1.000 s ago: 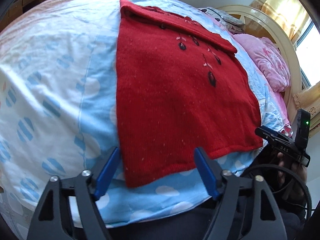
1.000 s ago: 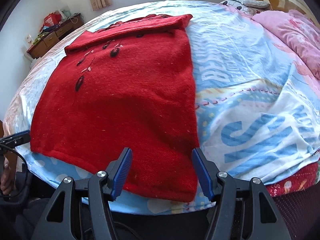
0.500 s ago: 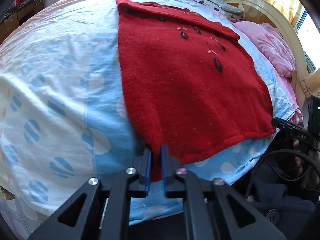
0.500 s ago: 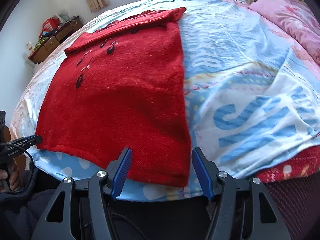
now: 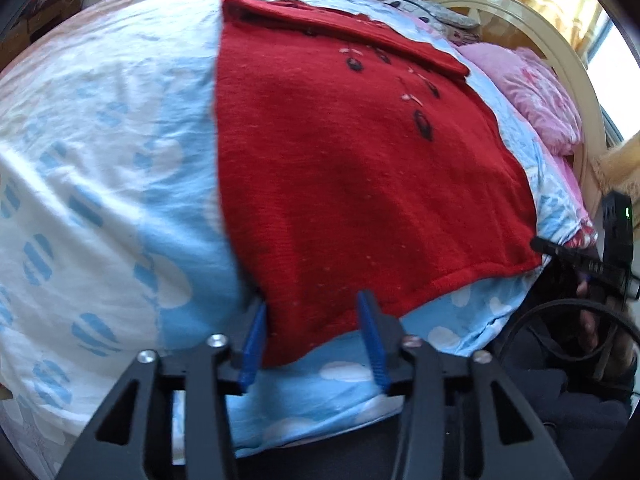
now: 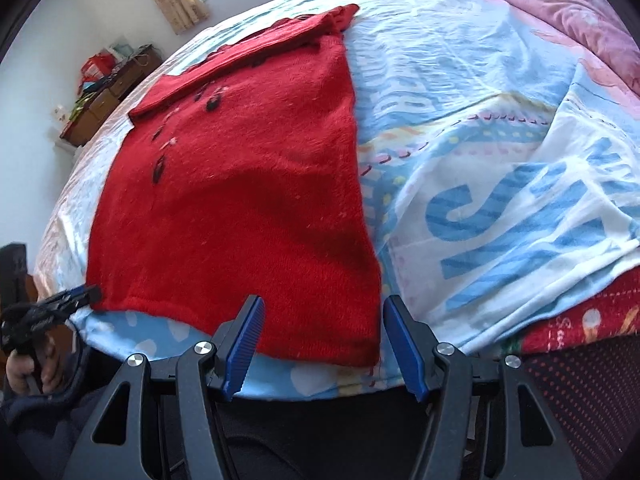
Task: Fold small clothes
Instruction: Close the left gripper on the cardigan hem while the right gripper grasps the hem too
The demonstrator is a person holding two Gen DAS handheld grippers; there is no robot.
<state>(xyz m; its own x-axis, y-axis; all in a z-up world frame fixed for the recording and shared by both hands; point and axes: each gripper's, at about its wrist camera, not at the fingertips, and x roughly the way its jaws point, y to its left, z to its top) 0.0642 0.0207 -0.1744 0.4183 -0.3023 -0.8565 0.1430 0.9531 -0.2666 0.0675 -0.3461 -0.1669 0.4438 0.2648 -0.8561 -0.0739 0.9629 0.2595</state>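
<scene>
The red knit sweater (image 5: 360, 184) is lying flat on the blue-and-white duvet (image 5: 100, 160), filling mid-frame. My left gripper (image 5: 312, 332) is opening around its lower-left hem corner, pads not pinching. My right gripper (image 6: 324, 340) is sitting wide open at the lower-right corner, holding nothing. I'm worrying I'll pinch duvet along with the knit and drag everything crooked.

Red knit sweater (image 5: 352, 184) ahead of the left tongs (image 5: 312, 336), with small dark and pale pink marks toward its far end. Pale blue and white bed cover (image 5: 100, 184) beneath, patterned with striped blue dots; large striped blue letters right of the right tongs (image 6: 324, 344). Blue pads, black frames. Pink pillow (image 5: 536, 92) far right.
</scene>
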